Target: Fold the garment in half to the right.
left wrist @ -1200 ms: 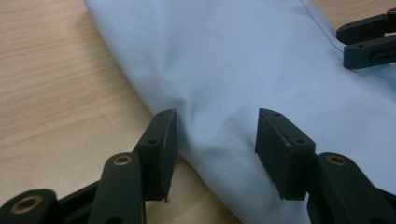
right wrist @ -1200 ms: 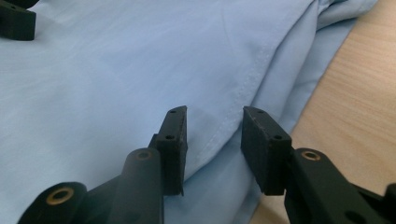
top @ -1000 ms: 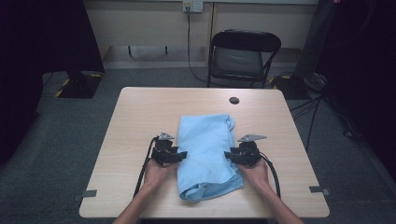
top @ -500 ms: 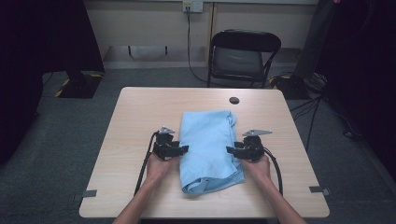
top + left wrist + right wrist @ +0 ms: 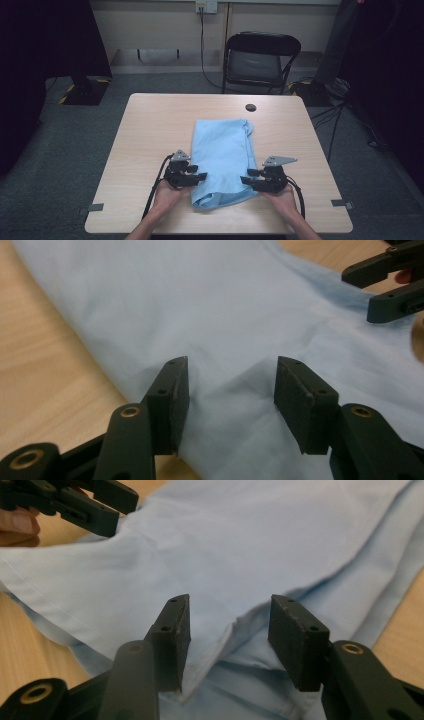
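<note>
- The folded cloth (image 5: 221,160) lies on the table (image 5: 150,130), on its middle and near part.
- The left gripper (image 5: 195,176) sits at the cloth's left edge, the right gripper (image 5: 251,181) at its right edge, both near the near end.
- A round hole (image 5: 250,107) lies in the table beyond the cloth.
- A chair (image 5: 260,60) stands behind the table.

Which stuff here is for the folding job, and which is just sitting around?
For the job:
- light blue folded cloth
- left tongs, open at its edge
- right tongs, open at its other edge

Just around:
- black folding chair
- small dark round hole in the wooden table
</note>
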